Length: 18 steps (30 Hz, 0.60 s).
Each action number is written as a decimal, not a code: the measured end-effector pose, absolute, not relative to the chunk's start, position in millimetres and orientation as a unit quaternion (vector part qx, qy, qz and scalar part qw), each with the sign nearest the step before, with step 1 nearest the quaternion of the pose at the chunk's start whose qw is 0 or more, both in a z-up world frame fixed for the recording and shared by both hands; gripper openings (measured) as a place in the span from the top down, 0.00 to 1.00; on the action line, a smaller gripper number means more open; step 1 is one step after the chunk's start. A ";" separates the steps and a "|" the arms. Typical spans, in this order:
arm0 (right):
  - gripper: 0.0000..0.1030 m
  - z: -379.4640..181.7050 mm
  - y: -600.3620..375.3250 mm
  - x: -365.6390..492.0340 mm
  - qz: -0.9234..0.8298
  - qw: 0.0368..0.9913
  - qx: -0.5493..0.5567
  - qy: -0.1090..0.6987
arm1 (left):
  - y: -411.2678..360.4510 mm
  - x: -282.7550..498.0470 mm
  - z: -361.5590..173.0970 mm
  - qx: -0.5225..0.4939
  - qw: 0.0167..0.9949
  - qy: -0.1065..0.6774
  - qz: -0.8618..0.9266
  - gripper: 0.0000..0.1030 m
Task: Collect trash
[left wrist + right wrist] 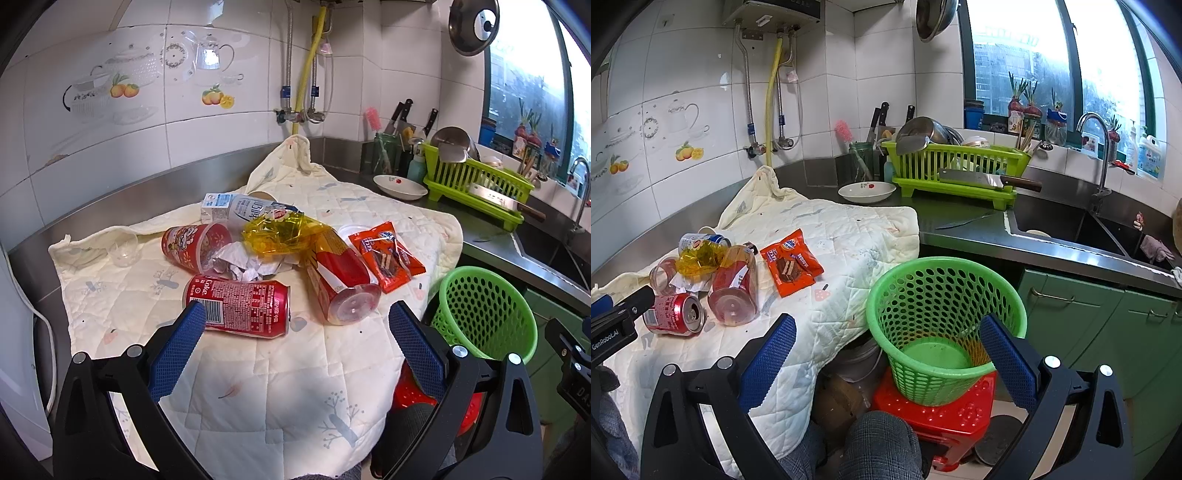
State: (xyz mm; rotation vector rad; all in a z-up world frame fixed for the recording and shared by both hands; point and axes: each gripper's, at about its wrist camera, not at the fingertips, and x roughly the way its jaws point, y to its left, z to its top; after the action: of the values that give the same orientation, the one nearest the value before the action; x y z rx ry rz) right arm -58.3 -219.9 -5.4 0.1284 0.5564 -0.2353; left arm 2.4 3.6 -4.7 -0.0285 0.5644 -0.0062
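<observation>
The red aluminium cola can lay on its side nearest the left gripper, whose jaws stood wide and empty. The right gripper, equally open, hung over the empty green perforated plastic basket. Nothing looked collected; closing on the can seemed next.

Only a couple of things are actually readable. The red can lying on its side says "Coke" in white near its top end, with a barcode beside it. The black gripper body at the left edge of the right wrist view has "GenRobot.AI" printed on it. The snack wrapper and carton print is too blurry to read.
</observation>
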 end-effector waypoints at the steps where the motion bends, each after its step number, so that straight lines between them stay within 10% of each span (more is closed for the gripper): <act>1: 0.06 -5.4 -219.9 -58.2 -0.115 0.953 0.064 0.274 | 3.2 2.4 -4.5 -0.014 0.960 0.278 -0.004 0.05; 18: 0.06 -4.9 -219.4 -52.9 -0.109 0.952 0.060 0.279 | 4.0 5.6 -5.4 -0.011 0.960 0.281 -0.003 0.05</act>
State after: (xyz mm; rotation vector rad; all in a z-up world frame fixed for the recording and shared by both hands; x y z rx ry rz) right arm -52.9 -219.4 -4.9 0.1228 0.5670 -0.2224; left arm 5.6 4.0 -5.4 -0.0224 0.5699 -0.0063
